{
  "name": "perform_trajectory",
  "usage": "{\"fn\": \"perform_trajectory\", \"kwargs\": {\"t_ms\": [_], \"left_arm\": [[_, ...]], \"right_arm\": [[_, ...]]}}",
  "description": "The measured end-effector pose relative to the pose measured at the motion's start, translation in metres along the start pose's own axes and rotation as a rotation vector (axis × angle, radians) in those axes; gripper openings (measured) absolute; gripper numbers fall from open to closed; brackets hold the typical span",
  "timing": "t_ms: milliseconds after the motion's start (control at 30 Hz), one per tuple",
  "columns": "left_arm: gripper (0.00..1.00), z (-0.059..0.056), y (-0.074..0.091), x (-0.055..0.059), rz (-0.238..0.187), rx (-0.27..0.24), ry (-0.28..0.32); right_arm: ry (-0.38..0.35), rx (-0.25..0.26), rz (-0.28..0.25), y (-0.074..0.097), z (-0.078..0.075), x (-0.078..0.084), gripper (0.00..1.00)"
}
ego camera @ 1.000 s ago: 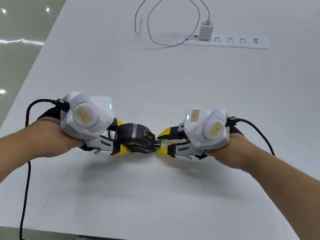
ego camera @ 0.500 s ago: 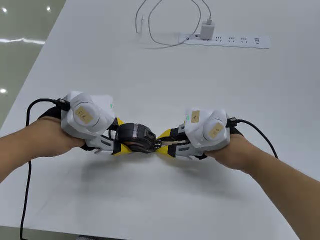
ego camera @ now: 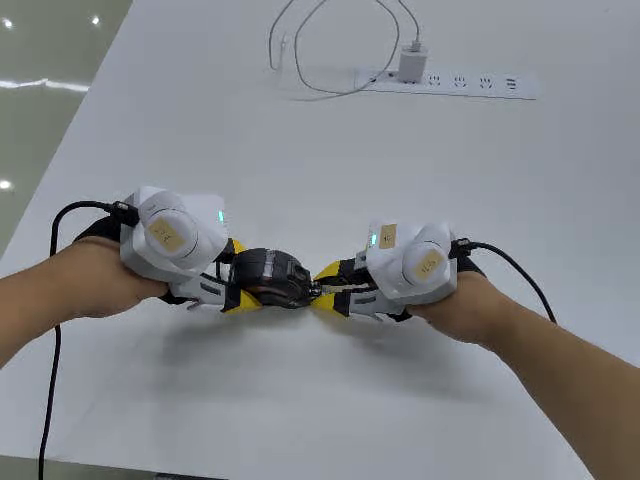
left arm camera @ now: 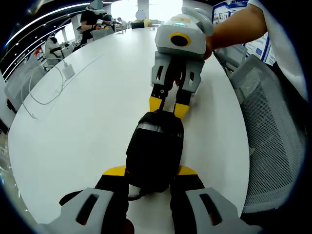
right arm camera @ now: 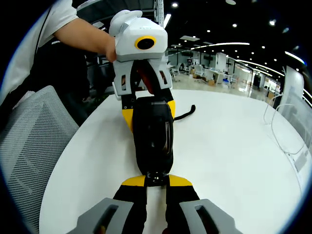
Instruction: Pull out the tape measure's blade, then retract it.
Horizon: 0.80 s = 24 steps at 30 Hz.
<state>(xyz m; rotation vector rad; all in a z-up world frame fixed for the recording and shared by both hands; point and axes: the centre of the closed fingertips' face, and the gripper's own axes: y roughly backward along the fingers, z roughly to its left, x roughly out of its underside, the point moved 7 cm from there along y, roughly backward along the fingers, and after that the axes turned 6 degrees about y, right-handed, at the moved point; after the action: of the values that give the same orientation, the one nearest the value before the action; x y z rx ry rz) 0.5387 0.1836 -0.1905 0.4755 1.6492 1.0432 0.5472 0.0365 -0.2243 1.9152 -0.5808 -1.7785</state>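
**Tape measure gripped at both ends, blade yet to emerge.** A person at a white tabletop (ego camera: 480,200) holds a black tape measure (ego camera: 270,276) between two hand-held grippers, close to the near edge and a little left of its middle. The left gripper (ego camera: 238,287) is clamped across the rear of the case and pins it to the surface. Its own view shows a yellow-tipped jaw pressed to each flank. The right gripper (ego camera: 322,287) meets the case head-on at its mouth, jaws drawn nearly together on the small hook (right arm camera: 156,178) at the blade's tip. How firm that pinch is cannot be told.

No blade shows outside the case, so the pull-out appears to be at its very start: grip taken, draw not yet begun.

The next move looks to call for the right gripper to travel straight away from the left, in line with the case and low over the surface, while the left holds the case fast. A slack pinch would likely let the hook slip free.

Open room lies that way, with bare tabletop running on to the right. The near edge is close under both hands, so a draw parallel to it seems safest. A power strip (ego camera: 450,80) with a charger (ego camera: 411,64) and looped cable (ego camera: 305,60) sits well apart by the far edge, out of the path.
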Motion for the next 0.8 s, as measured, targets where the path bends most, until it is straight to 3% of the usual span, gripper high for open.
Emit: {"fn": "perform_trajectory", "kwargs": {"t_ms": [800], "left_arm": [[0.27, 0.0013, -0.0005, 0.0003, 0.003, 0.004, -0.009]], "right_arm": [[0.004, -0.003, 0.008, 0.0041, -0.0003, 0.0022, 0.09]]}}
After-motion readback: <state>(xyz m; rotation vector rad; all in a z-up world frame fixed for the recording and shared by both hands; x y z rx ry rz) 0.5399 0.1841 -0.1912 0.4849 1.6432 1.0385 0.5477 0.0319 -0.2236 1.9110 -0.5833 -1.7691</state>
